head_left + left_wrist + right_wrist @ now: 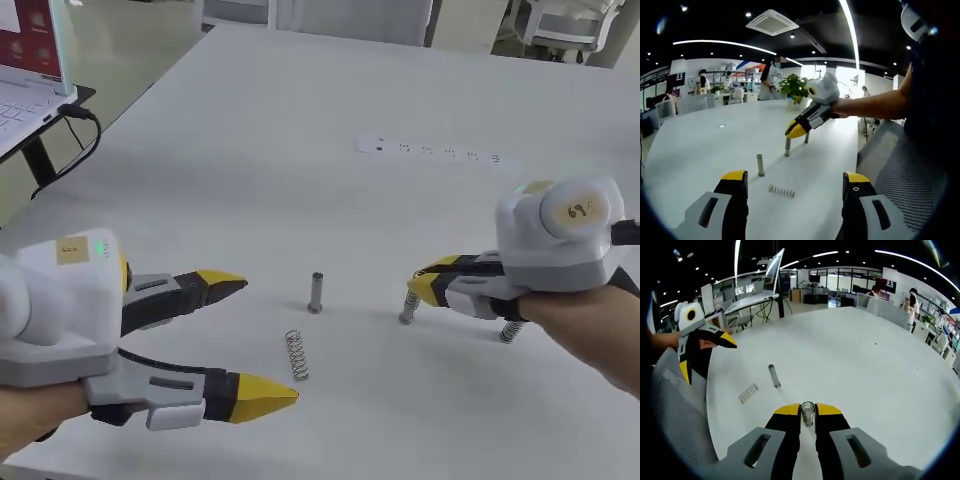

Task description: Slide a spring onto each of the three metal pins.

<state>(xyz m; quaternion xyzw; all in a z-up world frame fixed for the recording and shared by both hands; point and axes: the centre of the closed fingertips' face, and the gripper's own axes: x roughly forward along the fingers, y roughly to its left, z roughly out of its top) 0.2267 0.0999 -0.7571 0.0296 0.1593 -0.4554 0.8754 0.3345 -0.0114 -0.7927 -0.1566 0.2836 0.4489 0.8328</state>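
Observation:
A bare metal pin (316, 292) (760, 165) (773, 375) stands upright mid-table. A loose spring (296, 355) (781, 191) (748, 393) lies flat just in front of it. My left gripper (245, 340) (795, 180) is open, its yellow tips spread on either side of that loose spring and a little short of it. My right gripper (425, 283) (808, 412) is shut on the top of a second spring (409, 307) (787, 146) (808, 413), which stands on the table, slightly tilted. A third spring (512, 330) stands upright under my right hand.
A white power strip (440, 152) lies flat further back on the table. An open laptop (25, 60) with a black cable (80, 130) sits at the far left, off the table's edge. Office chairs (560, 25) stand beyond the far edge.

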